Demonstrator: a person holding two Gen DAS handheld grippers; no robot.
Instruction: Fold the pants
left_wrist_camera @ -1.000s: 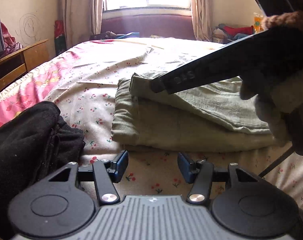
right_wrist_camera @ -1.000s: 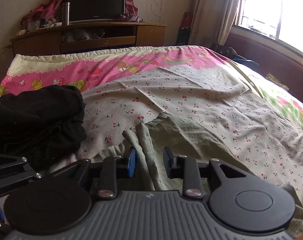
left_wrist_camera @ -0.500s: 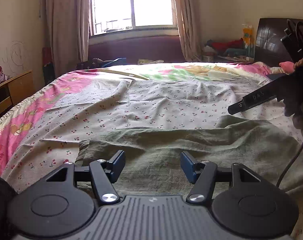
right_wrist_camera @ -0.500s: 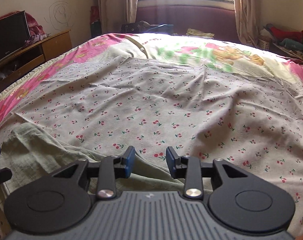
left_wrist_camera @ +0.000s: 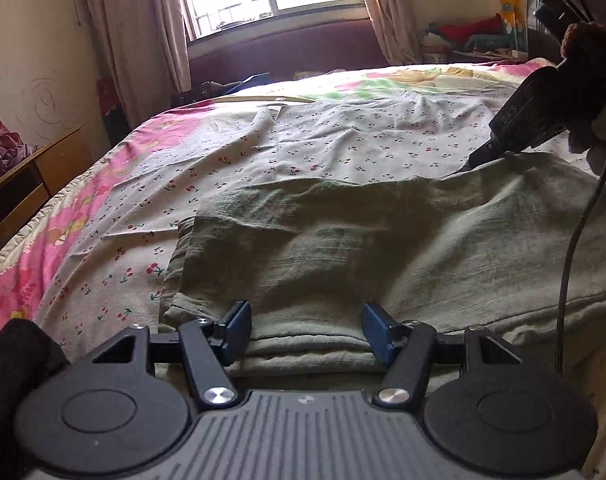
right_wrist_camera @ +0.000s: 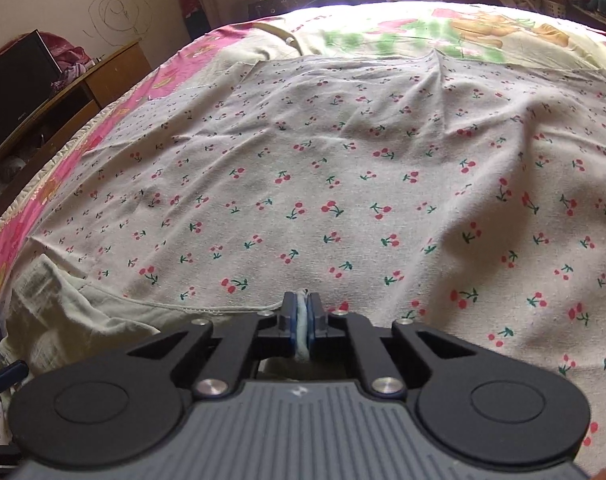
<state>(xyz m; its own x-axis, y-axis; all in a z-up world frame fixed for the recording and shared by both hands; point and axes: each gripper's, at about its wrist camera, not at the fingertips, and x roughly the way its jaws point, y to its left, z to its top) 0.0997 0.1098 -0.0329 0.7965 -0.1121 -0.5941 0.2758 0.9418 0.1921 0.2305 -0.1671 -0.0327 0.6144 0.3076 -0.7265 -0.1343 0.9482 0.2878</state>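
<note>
While right tongs (right_wrist_camera: pixel 302 330) pinch the pants (left_wrist_camera: pixel 383 240), left tongs (left_wrist_camera: pixel 306 330) gape over them.

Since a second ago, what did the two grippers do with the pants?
The right hand-held gripper swung from the pants' left end to their far edge and shut on the pants. The left hand-held gripper moved in to the near folded edge. It stayed open, and the pants stayed on the bed.

The right tool (left_wrist_camera: pixel 515 130) bears what looks like "DAS".
</note>
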